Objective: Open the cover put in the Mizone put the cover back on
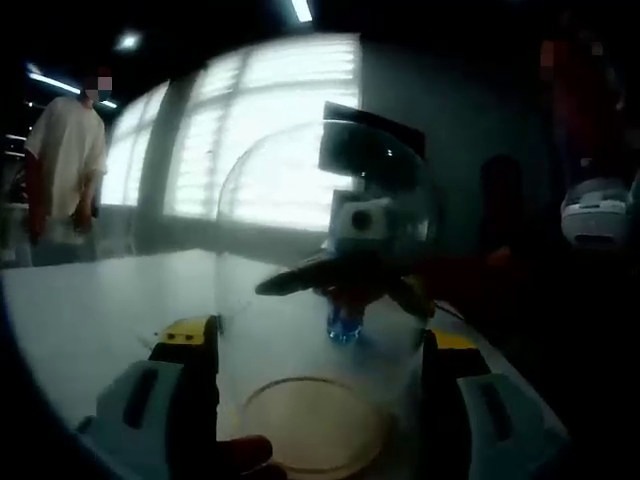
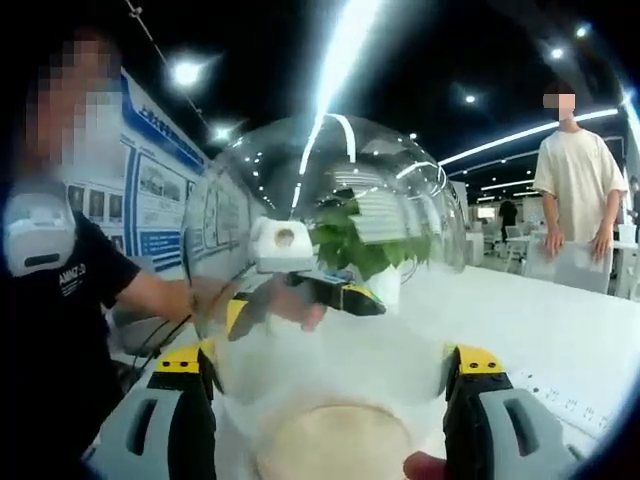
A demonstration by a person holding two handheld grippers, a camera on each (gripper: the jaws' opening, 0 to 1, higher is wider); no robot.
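Both grippers, left [image 1: 320,400] and right [image 2: 330,420], clamped the clear dome cover [image 1: 330,250] above the counter [image 1: 100,310], blurring everything behind.

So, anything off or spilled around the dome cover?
Nothing stands out. The clear dome cover looks whole, framed between the jaws of the right gripper and, in the other view, of the left gripper. No spill on the white table. A small blue object shows through the dome, too blurred to identify.

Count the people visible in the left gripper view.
2. A person in a pale T-shirt stands far left, beyond the table; a person in dark clothing is at the right edge, dimly lit. Others may be hidden in shadow.
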